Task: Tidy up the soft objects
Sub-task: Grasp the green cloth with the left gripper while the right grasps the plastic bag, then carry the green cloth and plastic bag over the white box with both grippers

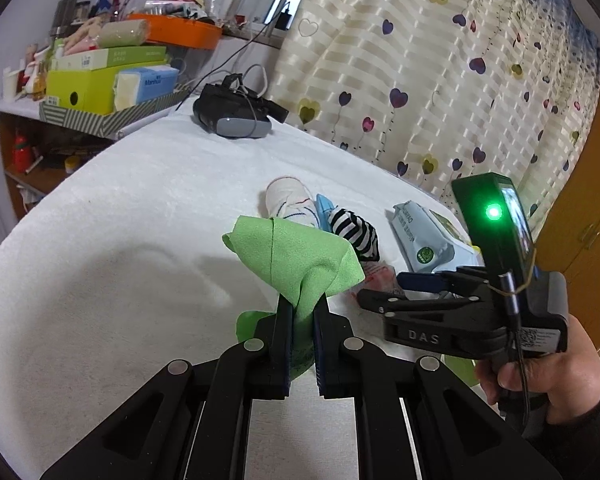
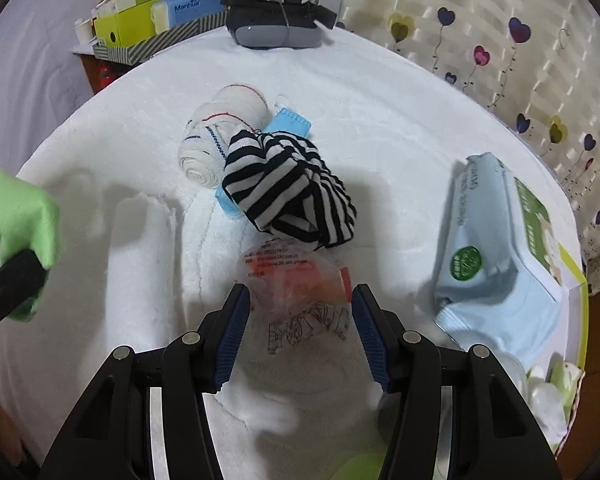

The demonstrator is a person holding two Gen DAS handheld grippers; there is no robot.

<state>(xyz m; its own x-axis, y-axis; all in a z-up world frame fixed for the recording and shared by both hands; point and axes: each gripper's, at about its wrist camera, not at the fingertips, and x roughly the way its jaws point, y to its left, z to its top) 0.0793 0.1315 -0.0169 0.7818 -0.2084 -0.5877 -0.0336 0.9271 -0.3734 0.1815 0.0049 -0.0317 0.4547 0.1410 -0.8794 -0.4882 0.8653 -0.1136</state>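
Green cloth (image 1: 296,258) is pinched between the two fingers of the left hand-held gripper (image 1: 303,312), which is closed tight on a bunched fold, so the loose part stands up above the fingers and a small part hangs below. Held like this, the cloth seems lifted off the surface, probably to carry it to a new place.

The right hand-held gripper (image 2: 301,312) is wide open and holds nothing. Its fingers stand on both sides of a clear plastic packet (image 2: 296,284) with red print, which lies flat on the white towel (image 2: 112,248). My guess is that this packet is the next thing to pick, because the opening is already lined up around it.

Just behind the packet lies a black and white striped sock (image 2: 288,192), resting partly on a blue face mask (image 2: 290,122) and touching a rolled white bandage (image 2: 216,136). A pale blue pack of wipes (image 2: 496,264) sits to the right, apart from this group.

The towel is soft and wrinkled. Far behind there is a black headset (image 2: 278,26), a shelf with green boxes (image 1: 84,84), and a curtain with hearts (image 1: 440,60).
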